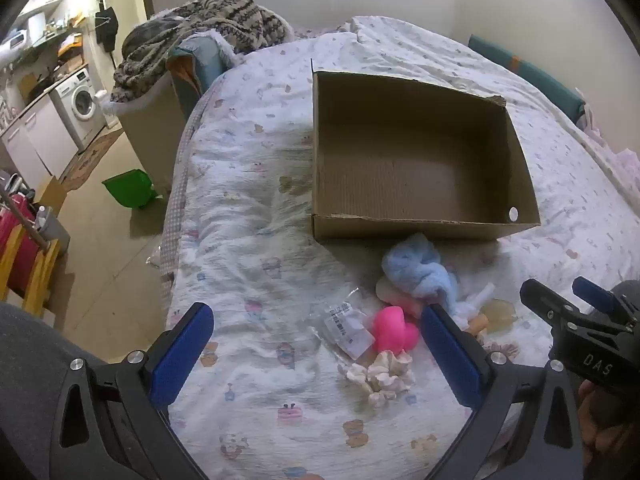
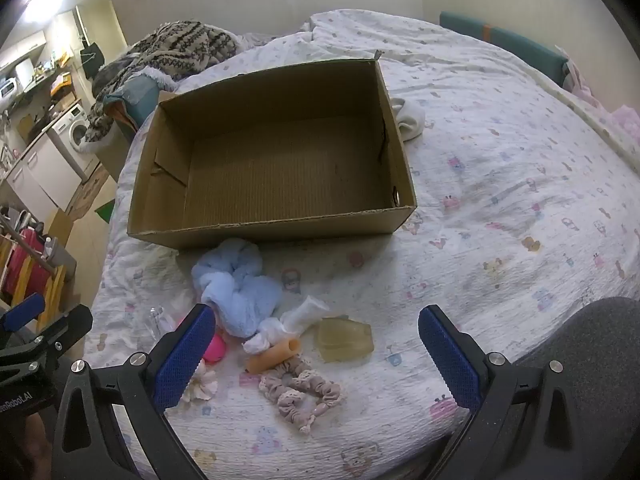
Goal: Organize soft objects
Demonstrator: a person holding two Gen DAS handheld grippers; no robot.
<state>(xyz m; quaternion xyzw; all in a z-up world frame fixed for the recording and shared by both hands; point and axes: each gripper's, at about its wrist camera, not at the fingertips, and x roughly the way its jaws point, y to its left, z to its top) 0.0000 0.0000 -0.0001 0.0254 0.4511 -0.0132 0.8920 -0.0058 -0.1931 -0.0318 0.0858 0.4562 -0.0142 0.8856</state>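
Sitting in a loose pile on the bedsheet (image 2: pixel 500 160), just in front of the empty cardboard box (image 2: pixel 272 224), are the soft bits: a fluffy blue cloth (image 2: pixel 236 288) nearly touching the box wall, a hot pink squishy toy (image 1: pixel 394 330), a cream scrunchie (image 1: pixel 380 374), a beige scrunchie (image 2: pixel 304 394), an orange foam tube (image 2: pixel 274 356) and a yellowish jelly block (image 2: pixel 346 340). Both tools hang over the pile with nothing in them: left gripper (image 1: pixel 318 344) spread wide, right gripper (image 2: pixel 318 344) spread wide too. Washing machine (image 1: pixel 82 104) off to the side.
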